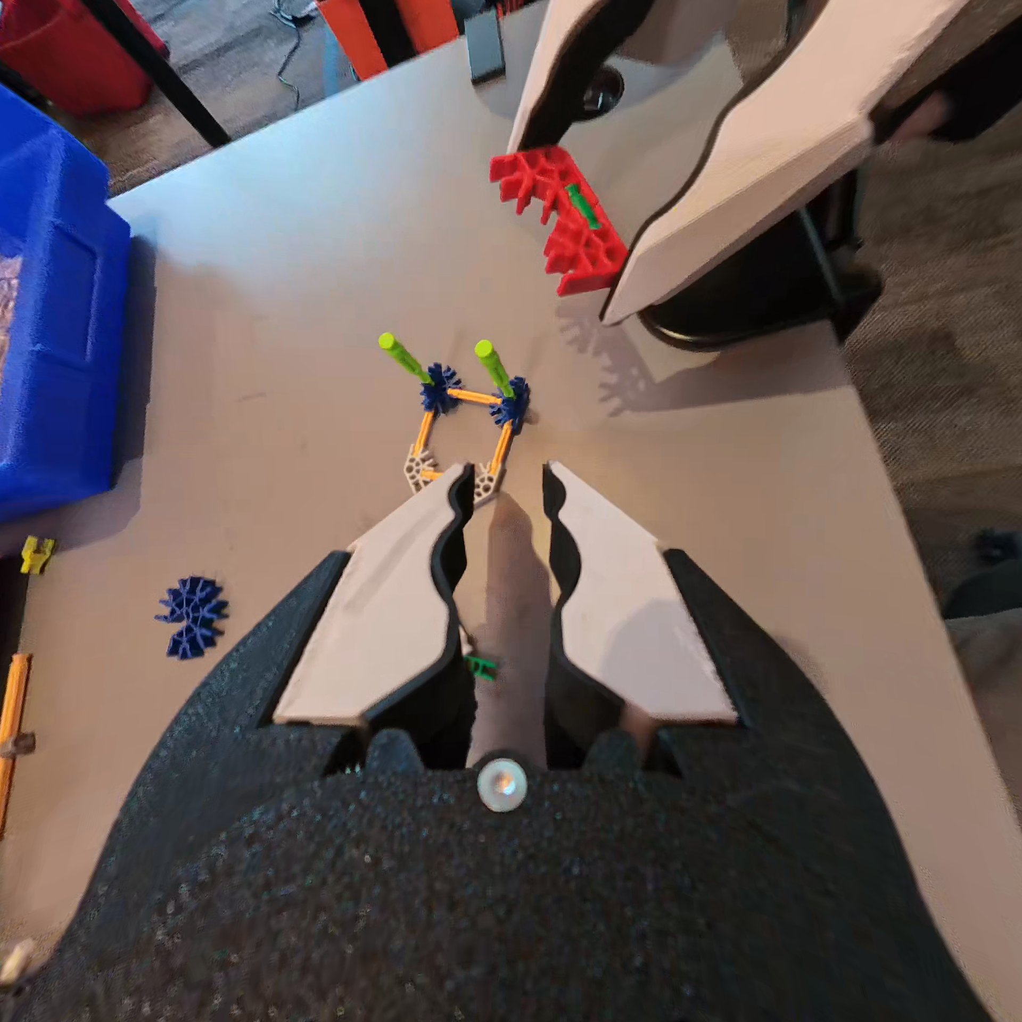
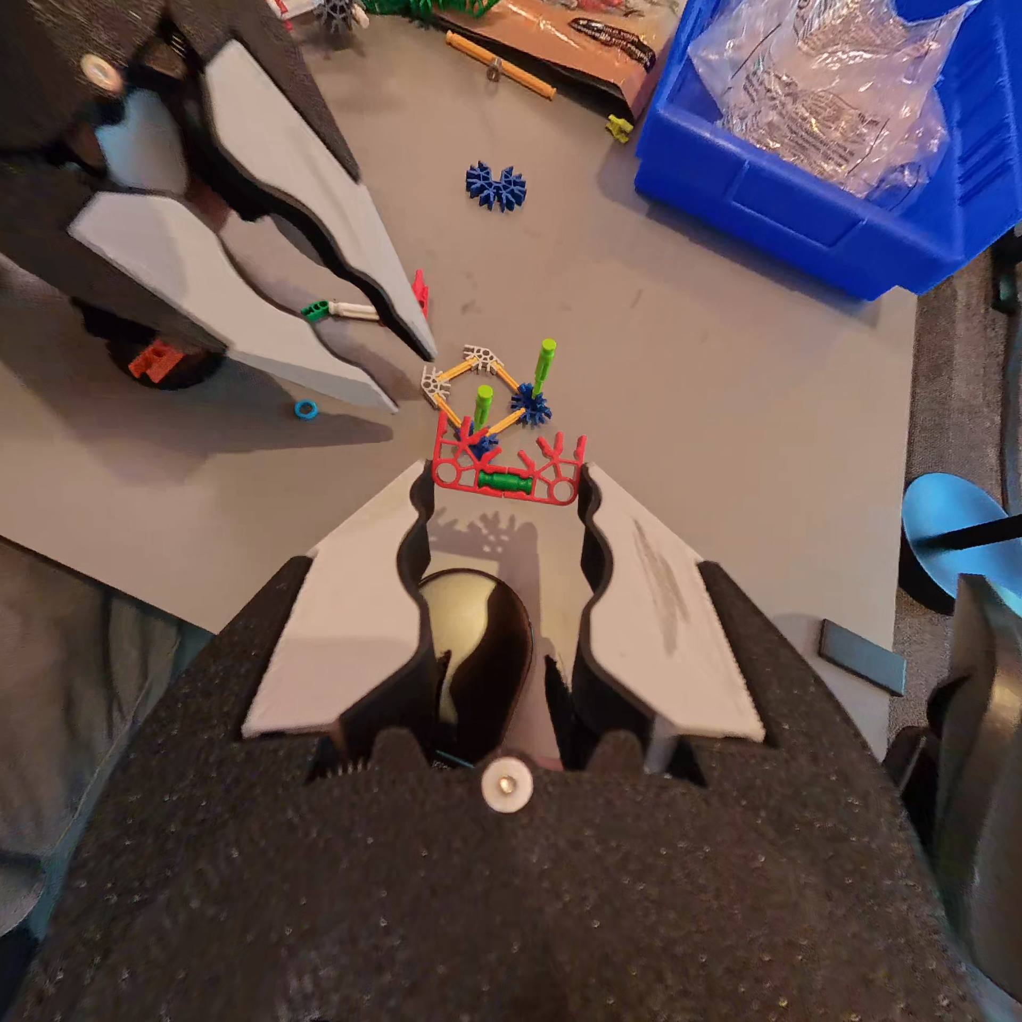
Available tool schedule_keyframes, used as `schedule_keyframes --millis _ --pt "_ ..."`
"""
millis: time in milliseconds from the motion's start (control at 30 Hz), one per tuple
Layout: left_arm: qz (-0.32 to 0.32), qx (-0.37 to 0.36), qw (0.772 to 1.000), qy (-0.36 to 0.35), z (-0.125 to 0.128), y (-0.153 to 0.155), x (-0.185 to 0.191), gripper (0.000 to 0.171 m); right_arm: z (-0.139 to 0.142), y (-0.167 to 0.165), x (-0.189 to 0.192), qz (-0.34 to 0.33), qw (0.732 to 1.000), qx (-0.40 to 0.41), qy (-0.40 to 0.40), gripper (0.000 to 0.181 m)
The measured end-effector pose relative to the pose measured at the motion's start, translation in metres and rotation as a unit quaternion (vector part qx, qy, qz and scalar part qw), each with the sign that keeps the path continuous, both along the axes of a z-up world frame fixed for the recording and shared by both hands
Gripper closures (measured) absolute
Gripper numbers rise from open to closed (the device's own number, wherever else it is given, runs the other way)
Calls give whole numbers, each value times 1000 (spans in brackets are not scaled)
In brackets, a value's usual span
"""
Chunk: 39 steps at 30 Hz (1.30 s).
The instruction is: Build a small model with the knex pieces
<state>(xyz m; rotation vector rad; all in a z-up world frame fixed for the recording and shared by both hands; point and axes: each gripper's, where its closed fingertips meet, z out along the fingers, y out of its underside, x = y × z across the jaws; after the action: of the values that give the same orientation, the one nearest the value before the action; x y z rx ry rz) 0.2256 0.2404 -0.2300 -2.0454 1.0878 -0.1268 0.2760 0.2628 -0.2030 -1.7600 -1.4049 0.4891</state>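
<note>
A small frame of orange rods (image 1: pixel 470 394), two blue connectors (image 1: pixel 439 387) and two grey connectors (image 1: pixel 419 467) lies on the grey table (image 1: pixel 309 287), with two light green rods (image 1: pixel 492 365) standing up from the blue connectors. My left gripper (image 1: pixel 507 470) is open and empty, its tips right at the grey connectors. My right gripper (image 2: pixel 507 484) is shut on a red piece (image 2: pixel 553 481), two red connectors joined by a short green rod. It holds the piece above the table, just short of the frame (image 2: pixel 481 359). The red piece also shows in the left wrist view (image 1: pixel 564 221).
A blue bin (image 2: pixel 802 210) with a plastic bag stands beside the frame. Loose parts lie about: a pair of blue connectors (image 2: pixel 496 188), a yellow piece (image 2: pixel 618 128), a long orange rod (image 2: pixel 498 63), a blue ring (image 2: pixel 305 410), a green-and-white rod (image 2: pixel 337 309). The table edge runs close behind my right gripper.
</note>
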Motion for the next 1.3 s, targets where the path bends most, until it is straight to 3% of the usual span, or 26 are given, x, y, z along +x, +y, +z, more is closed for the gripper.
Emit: schedule_keyframes --millis 133,267,333,600,700,933,1300 --pt "-18 -22 999 15 -19 12 5 150 -8 4 2 -4 1000 -4 -10 130" --pt "-45 -34 998 24 -23 15 5 168 -13 3 -2 9 1000 -12 -16 130" --pt "-68 -35 997 30 -24 14 4 169 -14 3 -3 14 1000 -7 -25 130" --pt "-245 -91 964 56 -24 -30 -13 170 -13 -23 -14 105 994 -20 -36 130" --pt "-237 -94 964 70 -21 -30 -30 166 -15 -34 -22 144 988 -19 -53 130" --pt "-202 -35 979 -16 10 -20 -30 159 -13 -35 -36 176 980 -24 -85 130" --pt "-202 -36 976 -69 7 -11 -16 147 -21 -35 -51 192 972 -46 -129 130"
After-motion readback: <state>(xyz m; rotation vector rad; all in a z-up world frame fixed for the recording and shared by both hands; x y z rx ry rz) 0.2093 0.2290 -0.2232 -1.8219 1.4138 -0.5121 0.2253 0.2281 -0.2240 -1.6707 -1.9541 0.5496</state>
